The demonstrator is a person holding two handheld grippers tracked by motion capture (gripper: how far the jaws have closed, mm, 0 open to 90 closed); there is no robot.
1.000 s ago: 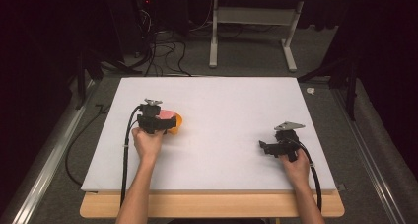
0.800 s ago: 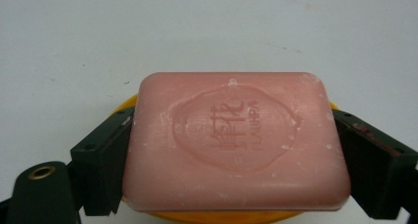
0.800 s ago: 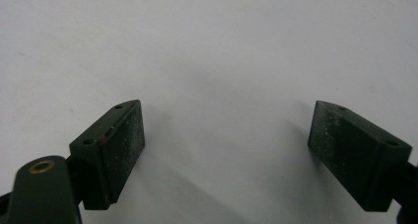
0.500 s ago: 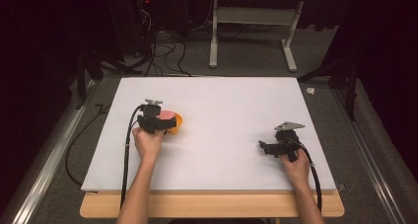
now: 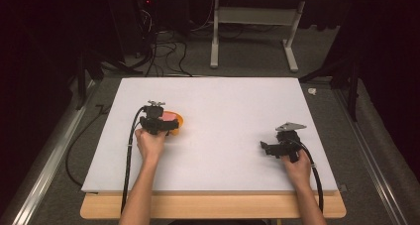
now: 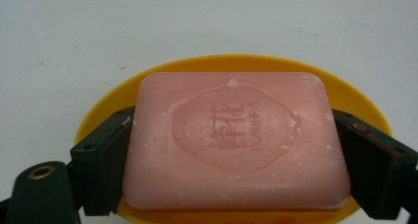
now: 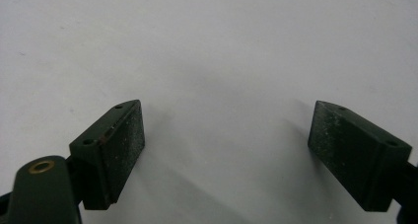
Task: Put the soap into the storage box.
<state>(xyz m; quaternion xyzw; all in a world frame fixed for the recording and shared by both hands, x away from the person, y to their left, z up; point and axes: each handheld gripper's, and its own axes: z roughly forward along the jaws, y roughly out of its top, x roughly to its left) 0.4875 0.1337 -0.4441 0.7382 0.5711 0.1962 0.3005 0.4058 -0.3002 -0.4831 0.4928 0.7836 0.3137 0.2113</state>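
A pink soap bar (image 6: 236, 140) with an embossed stamp lies over a yellow-orange oval dish (image 6: 236, 63). My left gripper (image 6: 237, 157) is shut on the soap, one black pad pressed against each short side. From above, the left gripper (image 5: 168, 124) sits at the left middle of the white board, with the soap (image 5: 170, 116) and the dish (image 5: 179, 120) just beyond it. My right gripper (image 5: 266, 146) rests at the board's right front, pointing left. Its jaws stand wide apart in the right gripper view (image 7: 226, 150), with bare board between them.
The white board (image 5: 223, 101) lies on a wooden table (image 5: 213, 207) whose front edge shows below it. Black cables trail from both grippers off the front. A metal rail (image 5: 49, 160) runs along the left, and desk legs and wires stand on the floor behind.
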